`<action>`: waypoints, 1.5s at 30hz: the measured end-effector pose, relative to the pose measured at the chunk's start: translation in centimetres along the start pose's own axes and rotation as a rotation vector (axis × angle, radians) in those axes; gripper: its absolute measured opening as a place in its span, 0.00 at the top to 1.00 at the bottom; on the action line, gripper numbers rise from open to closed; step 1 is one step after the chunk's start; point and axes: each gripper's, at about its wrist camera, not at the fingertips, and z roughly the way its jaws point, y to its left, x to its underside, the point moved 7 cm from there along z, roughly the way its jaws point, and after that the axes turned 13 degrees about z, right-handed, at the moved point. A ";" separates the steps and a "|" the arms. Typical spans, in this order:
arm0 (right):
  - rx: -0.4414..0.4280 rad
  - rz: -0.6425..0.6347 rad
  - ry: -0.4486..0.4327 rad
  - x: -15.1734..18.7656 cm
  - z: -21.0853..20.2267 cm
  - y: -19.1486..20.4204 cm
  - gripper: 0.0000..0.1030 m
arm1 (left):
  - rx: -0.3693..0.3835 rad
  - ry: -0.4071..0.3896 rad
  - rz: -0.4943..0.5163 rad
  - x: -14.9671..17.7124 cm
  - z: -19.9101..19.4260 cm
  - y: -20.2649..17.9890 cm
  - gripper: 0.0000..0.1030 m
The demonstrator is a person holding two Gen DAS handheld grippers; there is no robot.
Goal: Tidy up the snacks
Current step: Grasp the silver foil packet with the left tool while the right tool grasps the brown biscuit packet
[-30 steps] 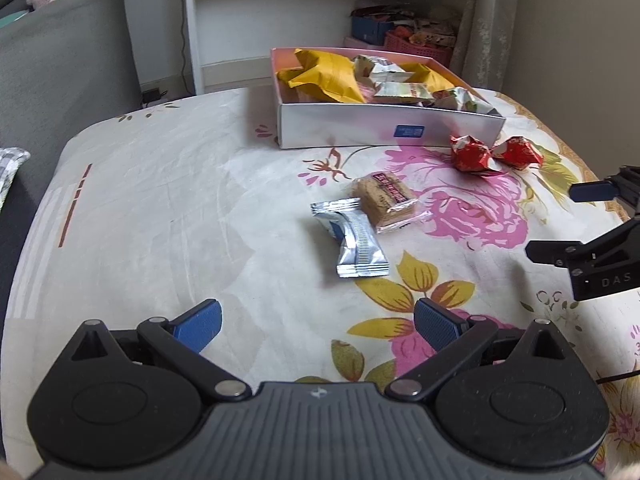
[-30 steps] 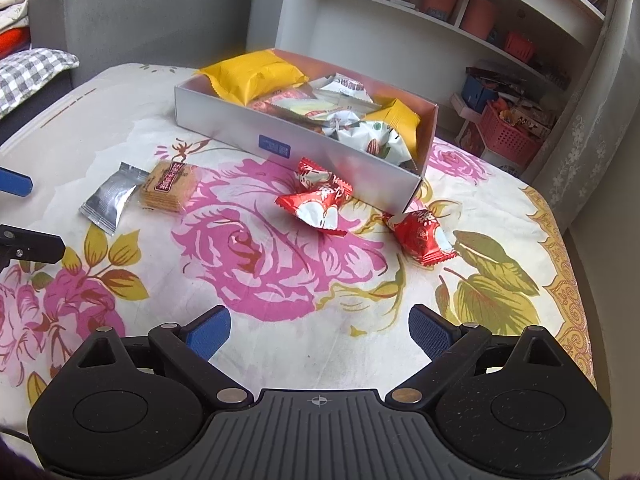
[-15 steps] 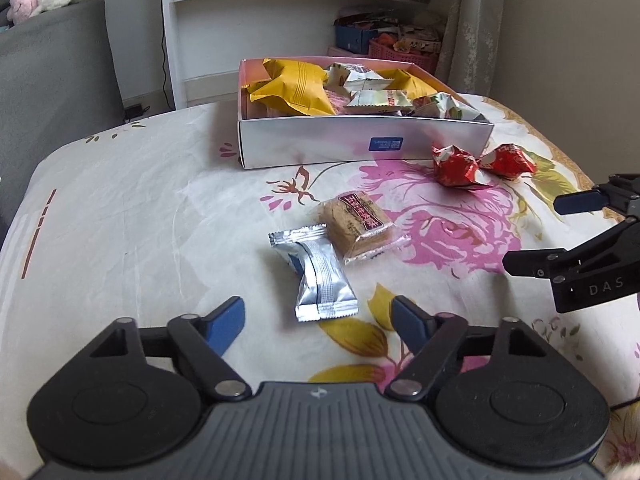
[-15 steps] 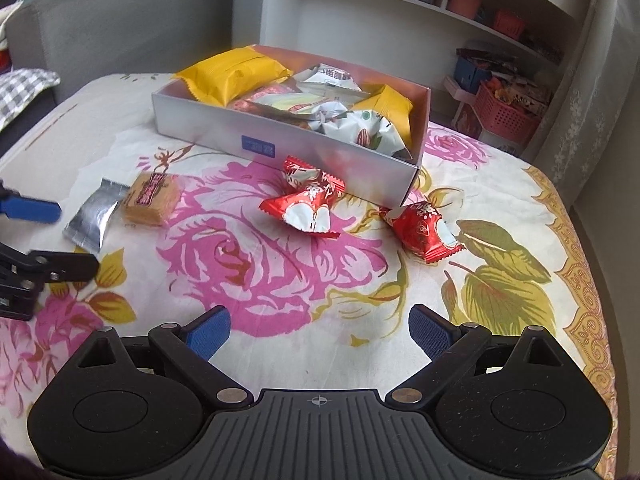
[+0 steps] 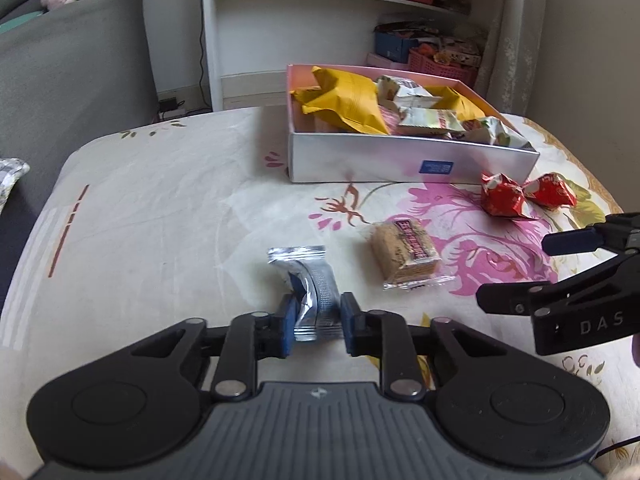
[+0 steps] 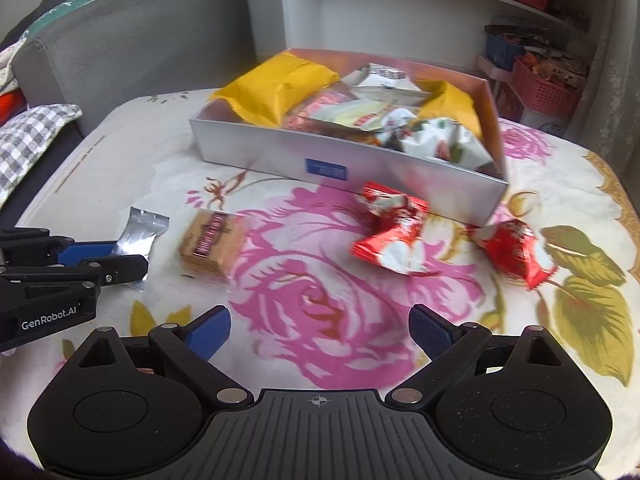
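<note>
My left gripper (image 5: 316,320) is shut on the near end of a silver foil snack packet (image 5: 308,280) that lies on the flowered cloth; it also shows in the right wrist view (image 6: 138,232). A clear-wrapped brown biscuit (image 5: 404,250) lies just right of it (image 6: 210,246). Two red wrapped snacks (image 5: 502,200) (image 5: 554,192) lie in front of the white snack box (image 5: 400,160), which holds yellow bags and white packets. My right gripper (image 6: 320,330) is open and empty over the pink rose, short of the red snacks (image 6: 394,236) (image 6: 516,250).
The table's cloth (image 5: 160,208) drops off at the left edge toward a grey sofa (image 5: 60,80). A white shelf unit (image 5: 320,20) and pink baskets (image 6: 548,88) stand behind the box. A checked cushion (image 6: 28,140) lies at the left.
My left gripper moved forward onto the silver packet and closed on it. The right gripper moved forward a little toward the box and stayed open.
</note>
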 end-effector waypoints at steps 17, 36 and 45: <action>-0.067 0.027 -0.047 -1.3 2.2 4.7 0.16 | -0.002 0.012 -0.060 1.2 -0.8 3.1 0.74; -0.127 0.007 -0.066 -1.4 1.7 5.7 0.59 | -0.094 0.040 -0.120 0.5 0.5 3.4 0.75; -0.143 0.075 -0.059 -2.3 0.5 4.5 0.59 | -0.046 0.031 -0.169 -0.1 -0.3 3.3 0.85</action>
